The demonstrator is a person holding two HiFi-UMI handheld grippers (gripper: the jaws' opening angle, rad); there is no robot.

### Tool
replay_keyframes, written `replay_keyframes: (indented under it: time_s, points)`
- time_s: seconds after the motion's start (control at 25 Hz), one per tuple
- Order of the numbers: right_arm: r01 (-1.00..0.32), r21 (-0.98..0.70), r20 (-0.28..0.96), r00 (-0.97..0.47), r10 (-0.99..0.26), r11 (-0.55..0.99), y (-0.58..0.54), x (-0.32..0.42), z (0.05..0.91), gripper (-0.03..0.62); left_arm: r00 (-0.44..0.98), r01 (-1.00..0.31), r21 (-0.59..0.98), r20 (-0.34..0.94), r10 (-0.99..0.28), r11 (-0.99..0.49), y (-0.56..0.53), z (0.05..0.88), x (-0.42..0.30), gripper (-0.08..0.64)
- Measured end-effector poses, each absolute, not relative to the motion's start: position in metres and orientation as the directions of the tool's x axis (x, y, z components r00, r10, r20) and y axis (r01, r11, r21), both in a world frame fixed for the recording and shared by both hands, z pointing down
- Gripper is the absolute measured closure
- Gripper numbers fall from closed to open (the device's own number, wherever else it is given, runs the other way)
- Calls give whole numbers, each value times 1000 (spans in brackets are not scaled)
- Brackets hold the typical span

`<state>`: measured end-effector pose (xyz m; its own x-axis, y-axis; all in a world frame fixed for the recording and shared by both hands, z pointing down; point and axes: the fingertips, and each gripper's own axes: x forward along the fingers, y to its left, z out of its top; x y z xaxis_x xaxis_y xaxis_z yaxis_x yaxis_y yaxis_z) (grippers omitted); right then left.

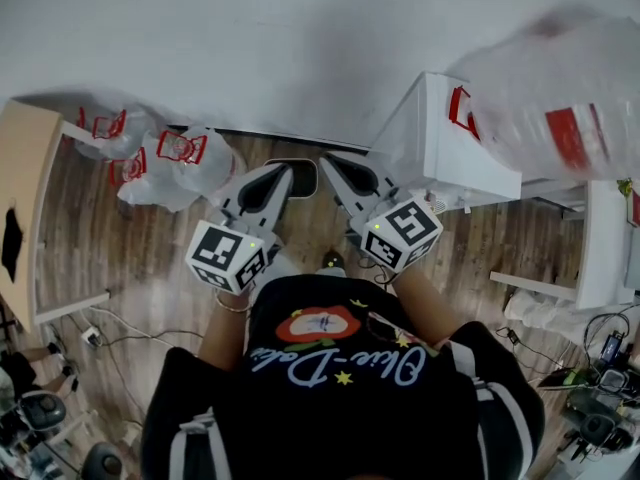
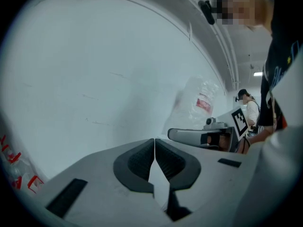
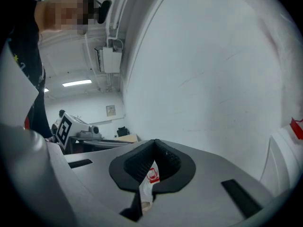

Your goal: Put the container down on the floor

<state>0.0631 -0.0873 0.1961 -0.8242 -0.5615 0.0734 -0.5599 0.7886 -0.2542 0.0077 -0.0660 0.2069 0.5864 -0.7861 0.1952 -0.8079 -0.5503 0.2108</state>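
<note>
Wood floor (image 1: 150, 258); left tongs (image 2: 154, 141) closed empty; right tongs (image 3: 154, 142) pinch plastic strip (image 3: 149, 176), unseen overhead.

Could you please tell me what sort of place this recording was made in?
Probably an indoor workroom or lab: it has a wood-plank floor, a plain white wall, and a tangle of cables and electronics beside white furniture.
</note>
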Motion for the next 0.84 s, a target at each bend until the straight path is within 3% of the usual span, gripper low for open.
replay_keyframes:
  time_s: [0.84]
  points:
    - [-552, -227, 47, -829, -557, 803, -72, 66, 188, 594, 590, -806, 192, 189, -785, -559, -49, 198, 16, 554]
